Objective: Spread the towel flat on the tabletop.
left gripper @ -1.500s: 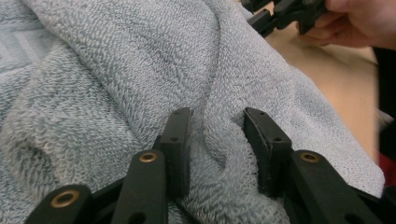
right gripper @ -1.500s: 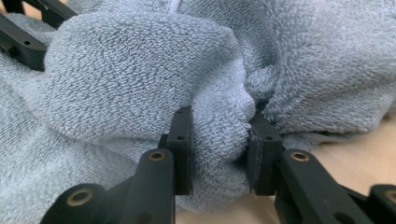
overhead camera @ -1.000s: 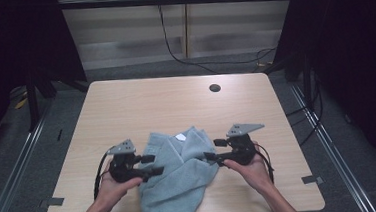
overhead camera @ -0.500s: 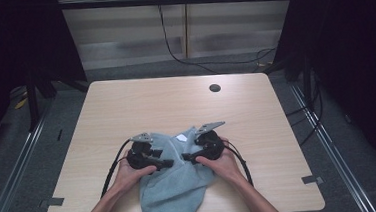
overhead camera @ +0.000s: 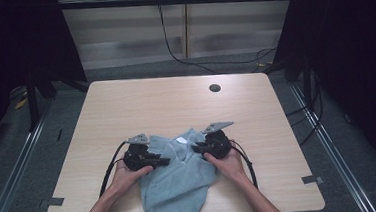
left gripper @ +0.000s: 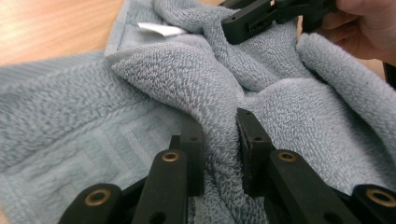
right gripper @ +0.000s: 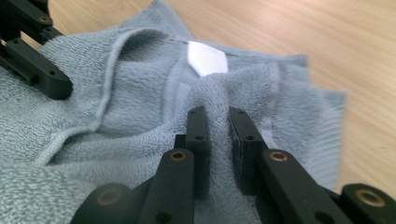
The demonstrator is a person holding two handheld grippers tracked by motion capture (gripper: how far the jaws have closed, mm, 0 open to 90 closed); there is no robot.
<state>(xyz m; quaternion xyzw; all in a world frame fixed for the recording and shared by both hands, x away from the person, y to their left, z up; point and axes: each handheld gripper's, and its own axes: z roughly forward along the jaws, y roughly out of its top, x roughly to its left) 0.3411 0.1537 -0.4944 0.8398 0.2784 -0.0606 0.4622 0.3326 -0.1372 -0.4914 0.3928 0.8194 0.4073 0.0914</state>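
A grey-blue terry towel [overhead camera: 181, 184] lies crumpled at the front middle of the wooden table [overhead camera: 126, 105], its white label [overhead camera: 181, 140] facing up, and its lower end hangs over the front edge. My left gripper [overhead camera: 166, 162] comes in from the towel's left; its jaws have just been closing and now pinch a raised fold of the towel [left gripper: 154, 79]. In the left gripper view the left gripper [left gripper: 219, 122] squeezes that ridge. My right gripper [overhead camera: 196, 148] reaches in from the right. Its jaws have just been closing too, and the right gripper [right gripper: 215, 113] clamps a fold just below the label [right gripper: 206, 58].
A round cable hole [overhead camera: 215, 88] sits near the table's far edge. Bare wood stretches behind and beside the towel. Black cables [overhead camera: 109, 169] trail from both grippers toward the front edge. Dark frames and floor rails flank the table.
Both grippers moved inward from the towel's sides and down onto it. Their jaws went from spread to pinched on folds, and the towel bunched up between them.
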